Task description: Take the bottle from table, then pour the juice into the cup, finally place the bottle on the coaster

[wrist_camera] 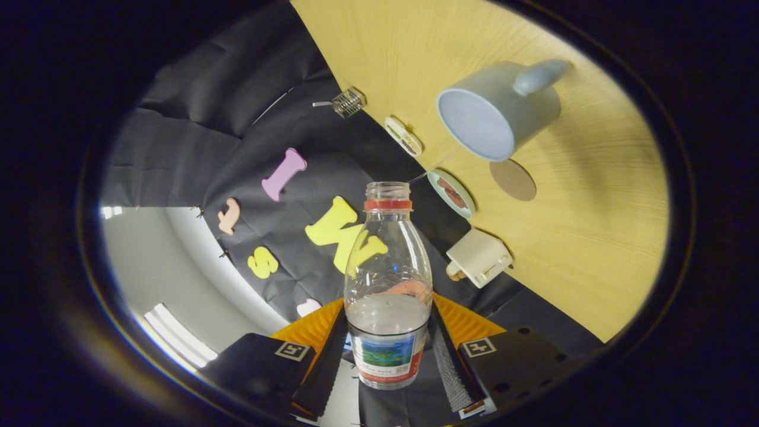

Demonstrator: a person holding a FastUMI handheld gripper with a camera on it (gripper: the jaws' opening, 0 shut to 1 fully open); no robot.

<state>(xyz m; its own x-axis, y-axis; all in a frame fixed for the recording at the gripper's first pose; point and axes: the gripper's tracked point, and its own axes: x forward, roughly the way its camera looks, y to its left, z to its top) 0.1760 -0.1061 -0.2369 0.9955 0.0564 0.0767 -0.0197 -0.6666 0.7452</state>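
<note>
My gripper is shut on a clear plastic bottle, both fingers pressing on its labelled lower body. The bottle has a red neck ring, no cap, and holds clear liquid up to about the label's top. The whole view is rolled sideways, so the wooden table stands to the right of the bottle. On it a pale blue-grey cup with a handle shows its open mouth, beyond and to the right of the bottle's neck. A round brown coaster lies on the wood just beside the cup, nearer the fingers.
Along the table's back edge by the black cloth wall sit a small wire-mesh item, two small round dishes and a white box-shaped object. A grey wall and ceiling lights show to the left.
</note>
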